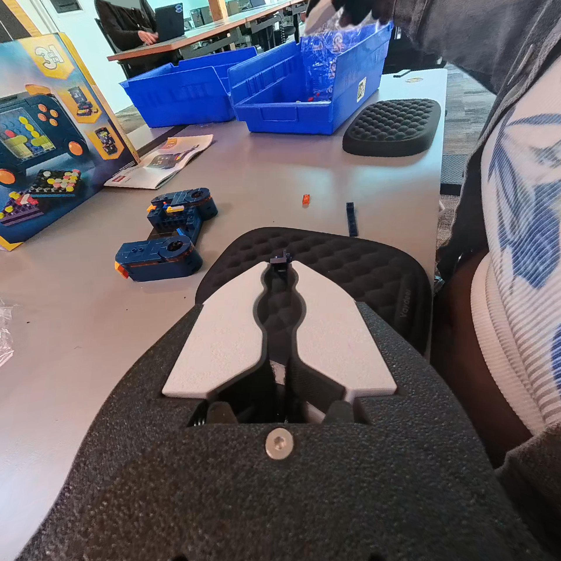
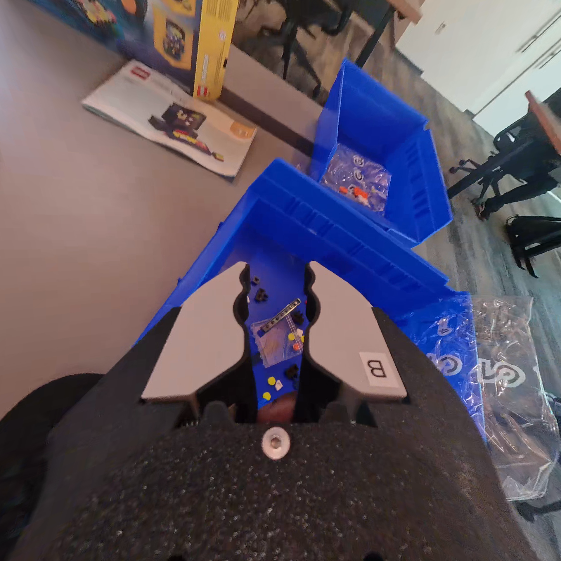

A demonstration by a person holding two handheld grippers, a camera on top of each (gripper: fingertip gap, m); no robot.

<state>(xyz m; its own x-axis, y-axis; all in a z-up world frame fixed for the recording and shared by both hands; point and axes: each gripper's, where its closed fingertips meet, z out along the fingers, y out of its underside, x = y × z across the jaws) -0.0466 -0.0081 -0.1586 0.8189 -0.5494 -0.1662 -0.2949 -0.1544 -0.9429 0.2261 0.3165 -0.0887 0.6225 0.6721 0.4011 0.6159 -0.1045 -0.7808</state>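
Note:
My left gripper (image 1: 280,263) is shut on a small dark blue brick piece (image 1: 281,260), held just above a black dimpled pad (image 1: 349,267) at the table's near edge. A partly built dark blue brick model (image 1: 171,233) lies on the grey table to its left. My right gripper (image 2: 277,267) is open and empty, held over the nearer blue bin (image 2: 303,218). Between its fingers I see small black, yellow and orange pieces, a grey strip (image 2: 280,315) and a small clear bag (image 2: 274,343) on the bin floor.
A second blue bin (image 2: 425,170) with a clear bag stands behind the first. The brick set box (image 1: 45,136) and an instruction booklet (image 1: 164,161) are at the left. An orange piece (image 1: 306,200), a dark blue strip (image 1: 351,218) and a second black pad (image 1: 391,127) lie on the table. A person's torso is at the right. The left gripper's tips are roughly 45 cm from the right gripper's.

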